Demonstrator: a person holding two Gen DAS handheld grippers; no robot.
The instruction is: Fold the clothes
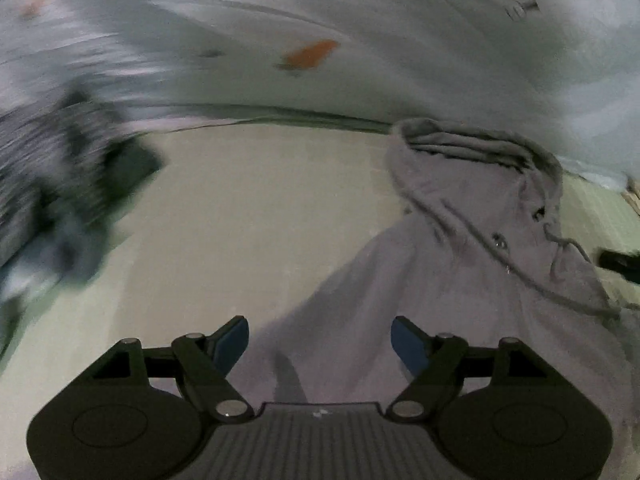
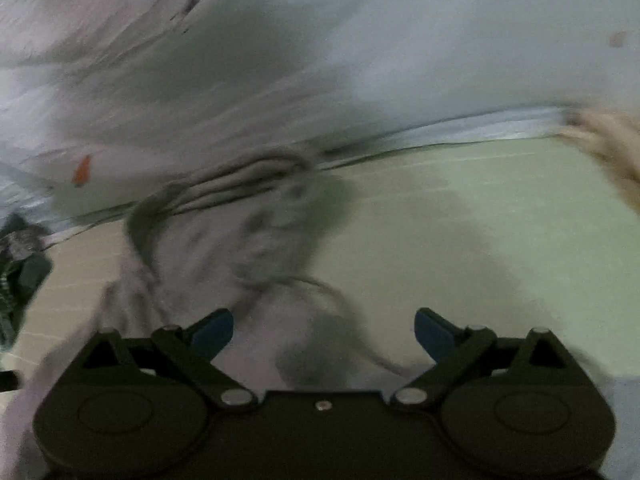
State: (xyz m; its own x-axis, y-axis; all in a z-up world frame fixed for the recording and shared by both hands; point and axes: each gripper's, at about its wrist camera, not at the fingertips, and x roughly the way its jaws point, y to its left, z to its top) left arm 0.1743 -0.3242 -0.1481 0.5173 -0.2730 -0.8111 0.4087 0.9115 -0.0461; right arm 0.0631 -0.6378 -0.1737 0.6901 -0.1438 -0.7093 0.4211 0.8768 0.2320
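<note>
A pale grey hoodie (image 1: pixel 472 248) lies spread on a pale green table (image 1: pixel 240 216), hood toward the far edge, drawstrings loose across it. My left gripper (image 1: pixel 320 344) is open and empty, just above the hoodie's near left part. In the right wrist view the hoodie (image 2: pixel 224 248) is blurred, its hood at the far edge and a drawstring (image 2: pixel 344 308) curling toward me. My right gripper (image 2: pixel 324 334) is open and empty over the hoodie's right side.
A dark, blurred heap of clothes (image 1: pixel 52 184) sits at the table's left end; it also shows in the right wrist view (image 2: pixel 20 264). A pale wall (image 1: pixel 360 20) stands behind the table. A beige fuzzy thing (image 2: pixel 612 148) is at the far right.
</note>
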